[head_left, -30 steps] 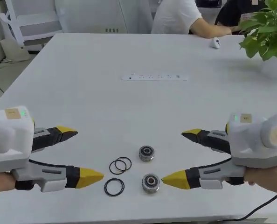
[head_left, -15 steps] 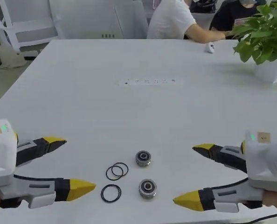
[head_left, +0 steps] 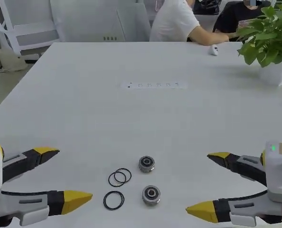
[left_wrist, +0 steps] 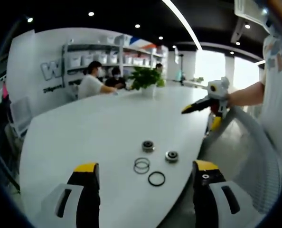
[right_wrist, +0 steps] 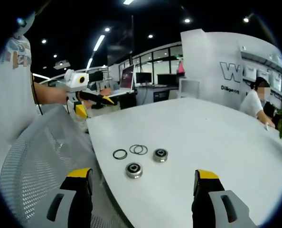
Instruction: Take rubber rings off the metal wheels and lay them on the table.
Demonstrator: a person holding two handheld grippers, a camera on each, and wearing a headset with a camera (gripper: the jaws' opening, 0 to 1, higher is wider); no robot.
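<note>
Two small metal wheels lie flat near the table's front edge, one (head_left: 146, 164) farther from me and one (head_left: 151, 194) nearer. To their left lie black rubber rings: two overlapping ones (head_left: 119, 177) and a single ring (head_left: 114, 200). The same wheels (left_wrist: 148, 145) (left_wrist: 172, 156) and rings (left_wrist: 142, 165) (left_wrist: 156, 178) appear in the left gripper view, and the wheels (right_wrist: 160, 155) (right_wrist: 134, 169) and rings (right_wrist: 138, 149) (right_wrist: 120, 154) in the right gripper view. My left gripper (head_left: 62, 175) is open at the lower left, holding nothing. My right gripper (head_left: 211, 183) is open at the lower right, holding nothing.
A white power strip (head_left: 153, 85) lies mid-table. A potted plant (head_left: 267, 35) stands at the back right. People sit at the table's far end, with a small white object (head_left: 214, 50) near them. White chairs (head_left: 24, 33) stand beyond the far left corner.
Both grippers have drawn back toward me and apart, away from the wheels. The wheels and rings have not moved on the table.
</note>
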